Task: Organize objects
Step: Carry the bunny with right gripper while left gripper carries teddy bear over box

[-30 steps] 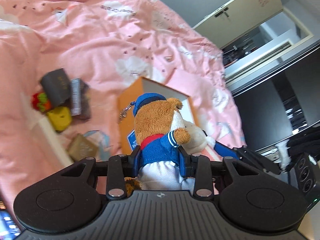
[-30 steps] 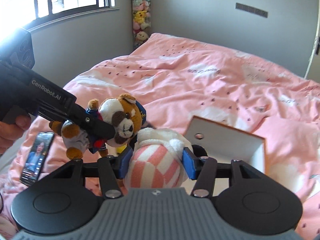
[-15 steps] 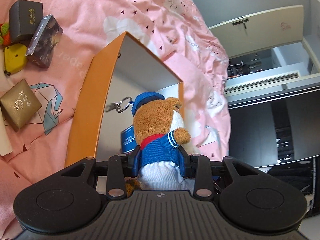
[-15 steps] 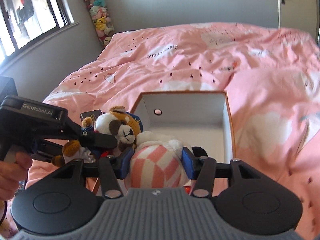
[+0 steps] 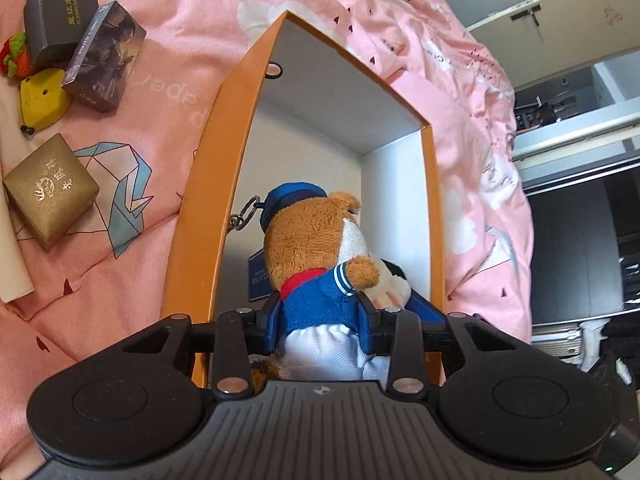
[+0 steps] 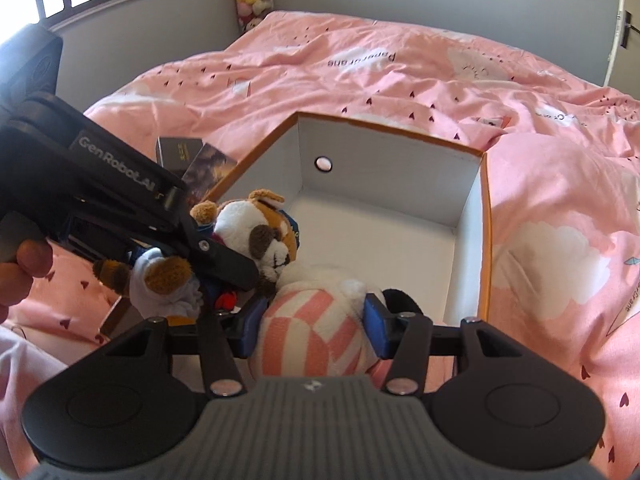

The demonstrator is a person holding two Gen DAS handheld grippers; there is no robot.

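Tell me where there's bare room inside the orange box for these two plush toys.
The white floor of the orange cardboard box is bare along its far wall and right wall. The near-left corner is crowded by the sailor-suited bear plush and pink-checked white plush.

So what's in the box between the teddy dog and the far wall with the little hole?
Nothing. In the right wrist view, only bare white floor of the orange box lies between the plush dog and the far wall's hole.

A brown-and-white plush dog (image 5: pixel 316 248) in a blue sailor suit and cap is held upright over the open orange box (image 5: pixel 208 184) – white inside – beside a pink-and-white checked plush (image 6: pixel 316 340), also held above it.
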